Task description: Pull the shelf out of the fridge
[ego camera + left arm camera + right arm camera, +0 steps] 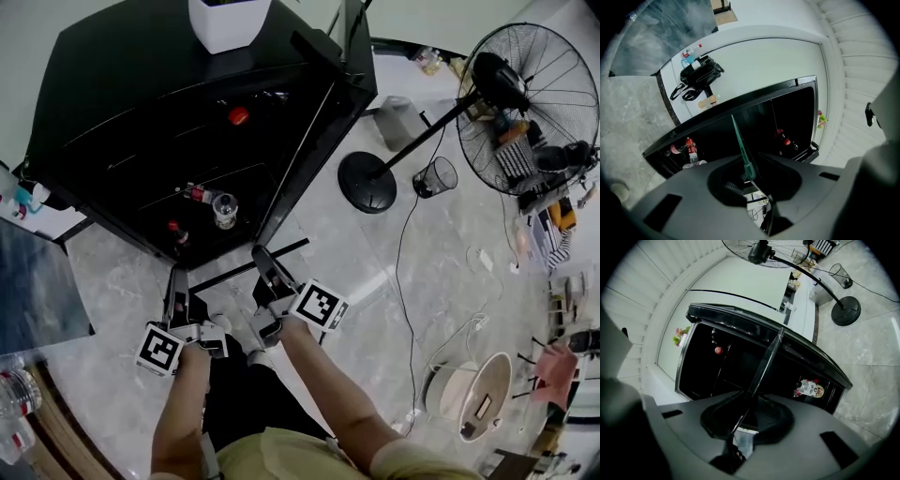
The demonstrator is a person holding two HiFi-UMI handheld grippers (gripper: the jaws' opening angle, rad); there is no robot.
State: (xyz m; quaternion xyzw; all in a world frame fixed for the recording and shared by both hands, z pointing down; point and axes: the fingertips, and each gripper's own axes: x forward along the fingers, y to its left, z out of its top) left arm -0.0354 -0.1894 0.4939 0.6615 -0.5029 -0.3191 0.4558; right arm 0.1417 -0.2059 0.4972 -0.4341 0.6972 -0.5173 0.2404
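The fridge (141,112) stood open at 11 o'clock in the head view, black, with its interior dark. The shelf (248,265), a clear glass pane with a dark front rail, was outside the cabinet, at the fridge's 5 o'clock and just in front of the open compartment. It was carried between the two grippers.

The left gripper (176,279) had its jaws drawn to a narrow gap and clamped on the pane. In the left gripper view the green glass edge (740,140) ran straight into the jaws. The right gripper (267,262) was likewise closed on the shelf, whose dark edge (764,362) passed between its jaws in the right gripper view.

A bottle (225,208) stood low in the fridge. A pedestal fan (525,103) stood at 2 o'clock, well apart, with a wire basket (436,176) near its base.
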